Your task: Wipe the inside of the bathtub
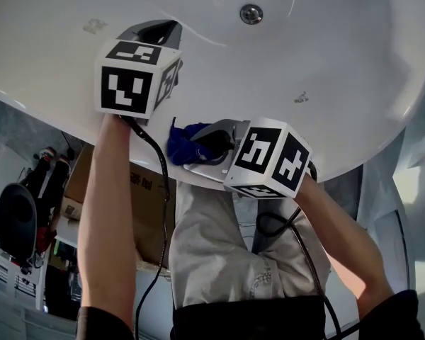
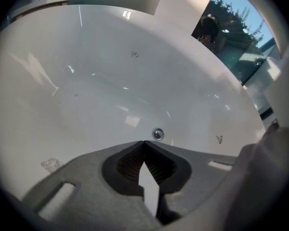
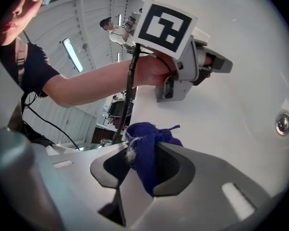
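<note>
My right gripper (image 3: 142,146) is closed down narrow on a dark blue cloth (image 3: 147,150). The cloth is bunched between the ribbed pads, with a frayed white thread at its edge. In the head view the right gripper (image 1: 202,147) holds the cloth (image 1: 186,144) over the bathtub's near rim, well below the chrome drain (image 1: 251,13).

My left gripper (image 2: 143,142) is closed with its tips touching and nothing between them. It points into the bathtub (image 2: 111,81), and its tips sit just short of the drain (image 2: 158,134). From above, the left gripper (image 1: 163,30) is left of the drain and the right gripper is nearer to me.

The bathtub (image 1: 340,48) is glossy white. A few small grey smudges mark it, one (image 1: 302,97) below and right of the drain and another (image 1: 93,25) far to its left. Beyond the far rim a window (image 2: 236,37) shows blue sky and trees.

Outside the tub, below the rim, stands a brown cardboard box (image 1: 149,204). Its print is too small to read.
</note>
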Action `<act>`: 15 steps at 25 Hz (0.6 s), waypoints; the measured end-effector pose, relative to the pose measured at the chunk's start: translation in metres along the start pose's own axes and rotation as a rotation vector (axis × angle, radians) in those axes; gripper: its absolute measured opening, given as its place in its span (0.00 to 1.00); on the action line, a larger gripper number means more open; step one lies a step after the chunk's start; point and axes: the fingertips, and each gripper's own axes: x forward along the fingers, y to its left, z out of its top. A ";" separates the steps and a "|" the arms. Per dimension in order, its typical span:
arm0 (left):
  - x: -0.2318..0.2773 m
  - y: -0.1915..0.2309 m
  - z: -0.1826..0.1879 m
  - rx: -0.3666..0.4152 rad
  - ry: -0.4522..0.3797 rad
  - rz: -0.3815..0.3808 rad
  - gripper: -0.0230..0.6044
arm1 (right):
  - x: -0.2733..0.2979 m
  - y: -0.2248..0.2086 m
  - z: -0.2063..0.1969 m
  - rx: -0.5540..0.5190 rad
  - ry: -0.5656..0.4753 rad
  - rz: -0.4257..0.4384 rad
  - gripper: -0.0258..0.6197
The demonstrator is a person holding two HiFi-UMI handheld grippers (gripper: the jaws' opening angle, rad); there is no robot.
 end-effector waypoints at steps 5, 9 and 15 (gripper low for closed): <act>0.003 -0.001 -0.005 0.001 0.024 0.001 0.04 | -0.006 0.027 -0.003 -0.022 0.017 0.083 0.23; 0.003 -0.005 -0.005 0.001 0.032 0.004 0.04 | -0.017 0.034 -0.006 -0.023 -0.006 0.174 0.23; 0.008 -0.009 0.000 0.004 0.034 0.001 0.04 | -0.074 -0.022 0.035 -0.007 -0.199 0.072 0.23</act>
